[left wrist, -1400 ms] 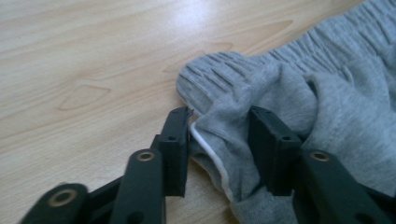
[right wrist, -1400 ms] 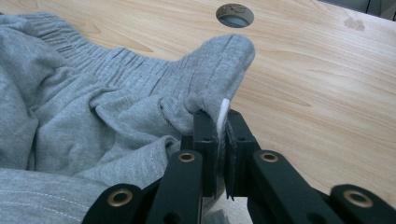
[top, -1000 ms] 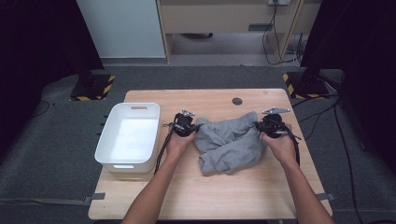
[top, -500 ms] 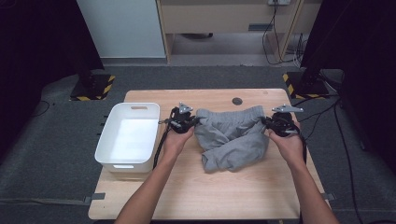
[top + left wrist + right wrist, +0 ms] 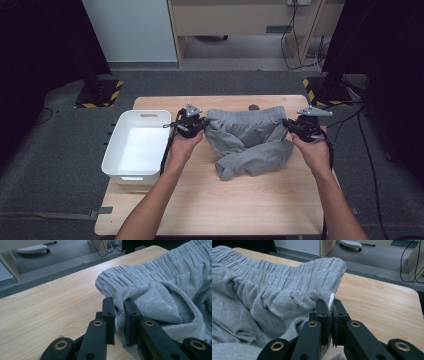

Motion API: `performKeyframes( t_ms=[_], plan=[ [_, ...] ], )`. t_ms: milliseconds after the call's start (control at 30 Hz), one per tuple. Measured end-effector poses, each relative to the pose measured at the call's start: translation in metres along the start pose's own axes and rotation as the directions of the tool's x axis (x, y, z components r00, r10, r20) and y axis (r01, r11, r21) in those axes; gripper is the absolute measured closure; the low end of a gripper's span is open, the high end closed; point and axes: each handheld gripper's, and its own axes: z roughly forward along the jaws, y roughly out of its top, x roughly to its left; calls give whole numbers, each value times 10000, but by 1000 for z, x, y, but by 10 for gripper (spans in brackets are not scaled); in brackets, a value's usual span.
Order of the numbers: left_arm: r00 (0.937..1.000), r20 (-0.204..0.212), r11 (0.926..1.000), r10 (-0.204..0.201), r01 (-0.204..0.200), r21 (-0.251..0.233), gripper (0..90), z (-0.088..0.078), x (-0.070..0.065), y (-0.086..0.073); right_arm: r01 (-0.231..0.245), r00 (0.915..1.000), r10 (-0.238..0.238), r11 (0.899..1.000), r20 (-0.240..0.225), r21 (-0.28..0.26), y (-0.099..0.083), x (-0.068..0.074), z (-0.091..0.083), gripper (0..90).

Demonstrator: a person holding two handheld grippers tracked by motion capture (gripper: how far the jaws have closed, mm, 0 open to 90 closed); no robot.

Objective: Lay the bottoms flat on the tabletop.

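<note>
A pair of grey sweat shorts [image 5: 249,140] is held stretched between both grippers above the wooden table [image 5: 225,200]. My left gripper [image 5: 196,125] is shut on the left end of the elastic waistband [image 5: 130,280]; its own view shows the grey cloth pinched between the black pads [image 5: 119,315]. At the right end of the waistband my right gripper [image 5: 300,128] is shut on the cloth [image 5: 287,290], with a white label caught between its pads [image 5: 331,305]. The legs of the shorts hang down and still rest crumpled on the table.
A white plastic bin [image 5: 138,146] stands empty on the table's left side. A small dark round object [image 5: 254,107] lies at the far edge behind the shorts. Black posts and cables stand on the floor beyond the table.
Both grippers have risen and drawn apart, lifting the waistband off the table and stretching it straight. The shorts now hang lower in the middle.
</note>
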Motion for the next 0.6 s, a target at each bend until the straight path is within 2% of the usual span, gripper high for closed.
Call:
performKeyframes(
  t_ms=[133,500,600],
  plan=[
    [10000,-11,10000,1,-1,-80,813,-8,1,4,144,9999,-145,9998,-72,-128,8,3,-7,866],
    [9995,-99,9980,307,-312,-543,814,-32,0,27,359,9991,-369,9980,-206,-513,31,11,-23,865],
    [9990,-142,9981,420,-426,-452,814,-34,1,29,427,9988,-438,9977,-202,-528,35,11,-24,865]
  ],
)
